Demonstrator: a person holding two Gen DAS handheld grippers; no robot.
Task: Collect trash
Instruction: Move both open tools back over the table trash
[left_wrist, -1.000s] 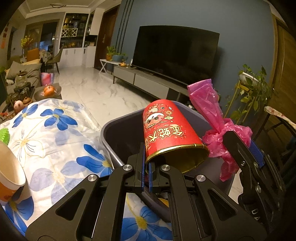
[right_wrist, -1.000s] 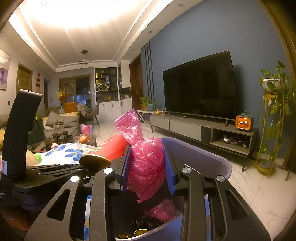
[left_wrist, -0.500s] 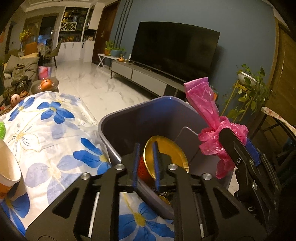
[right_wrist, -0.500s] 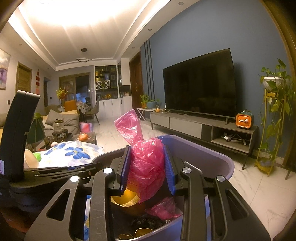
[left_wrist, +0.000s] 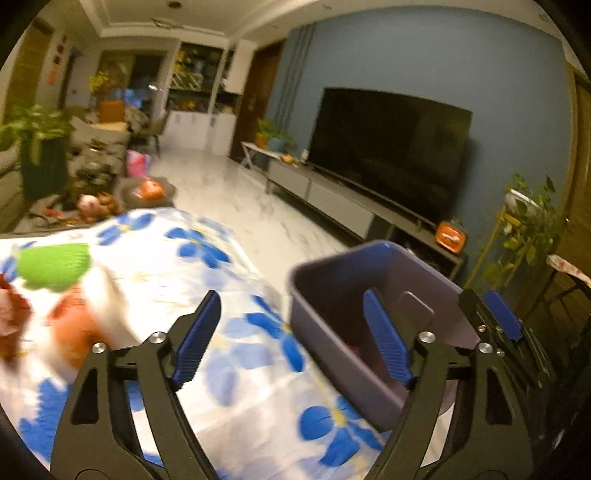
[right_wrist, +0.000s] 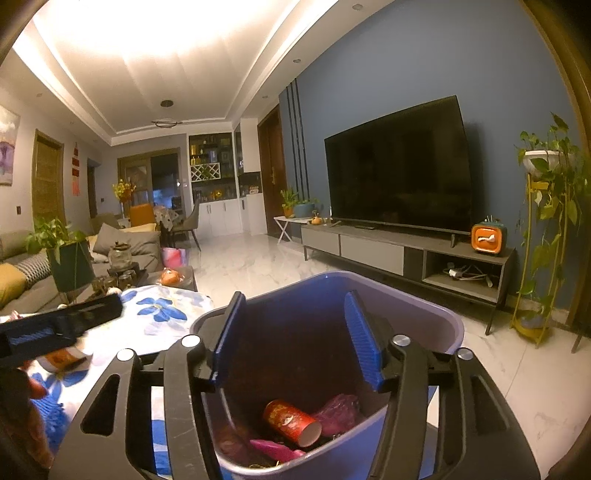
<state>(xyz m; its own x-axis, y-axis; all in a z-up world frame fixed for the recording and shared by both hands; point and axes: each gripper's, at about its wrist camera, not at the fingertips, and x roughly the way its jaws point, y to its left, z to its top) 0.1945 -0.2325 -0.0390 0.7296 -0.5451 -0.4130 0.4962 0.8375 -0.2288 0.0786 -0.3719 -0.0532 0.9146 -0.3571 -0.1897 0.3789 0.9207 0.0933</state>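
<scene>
Right gripper (right_wrist: 293, 336) is spread wide, blue pads apart with nothing between them, hanging directly over the mouth of the grey bin (right_wrist: 439, 325). Look down past the fingers, at about six o'clock in the right wrist view, and there is the trash on the bin floor: a red paper cup (right_wrist: 291, 422) lying on its side, open end toward four o'clock, with a crumpled pink bag (right_wrist: 338, 408) touching it at two o'clock and a flat pink scrap (right_wrist: 275, 450) just beside it at seven o'clock.

Over to the left gripper (left_wrist: 291, 339): also spread wide, empty, its left pad over the blue-flowered tablecloth (left_wrist: 229, 354) and its right pad in front of the bin (left_wrist: 332, 288). The bin sits at the table's edge, at three o'clock from that claw, and the other gripper's blue pads (left_wrist: 502, 315) peek over the bin's far rim.

Out at nine o'clock in the left wrist view, badly blurred, an orange and white cup (left_wrist: 85, 321) stands on the cloth with something green (left_wrist: 53, 264) just beyond it at eleven o'clock. Further out, a dark TV (right_wrist: 399, 166) on a low console (right_wrist: 406, 251) fills the blue wall at one o'clock, a small orange clock-like gadget (right_wrist: 487, 240) at its right end.
</scene>
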